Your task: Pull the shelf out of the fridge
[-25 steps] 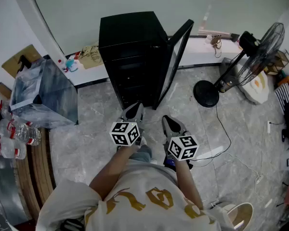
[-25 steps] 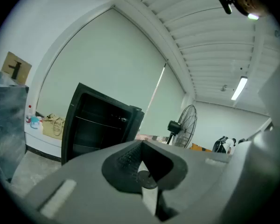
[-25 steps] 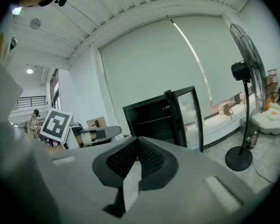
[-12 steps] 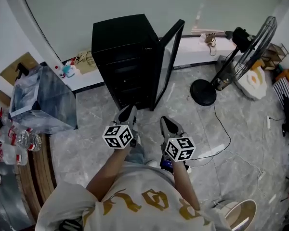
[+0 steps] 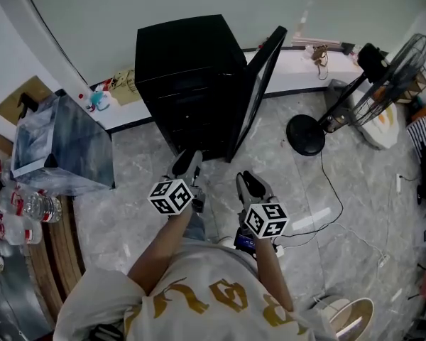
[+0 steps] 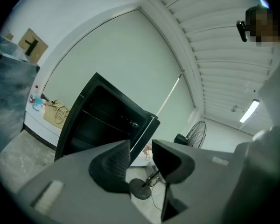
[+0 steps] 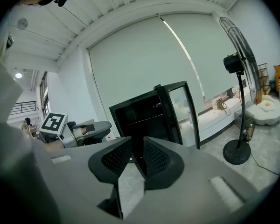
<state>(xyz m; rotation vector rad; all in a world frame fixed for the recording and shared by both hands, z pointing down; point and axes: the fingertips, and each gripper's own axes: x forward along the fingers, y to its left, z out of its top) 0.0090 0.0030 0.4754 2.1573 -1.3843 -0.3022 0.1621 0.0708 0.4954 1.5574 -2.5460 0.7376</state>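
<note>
While the black fridge point(image 5: 188, 84) stands with its door point(image 5: 261, 84) swung open, the left tool point(image 5: 187, 163) and right tool point(image 5: 251, 185) hover before it, jaws spread, gripping nothing.

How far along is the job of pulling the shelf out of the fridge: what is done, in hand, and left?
Done: the fridge has its door open. In hand: the left gripper and right gripper hover short of the fridge, jaws apart and empty. Left: the shelf sits inside, untouched; it has to be reached, gripped and pulled out.
</note>
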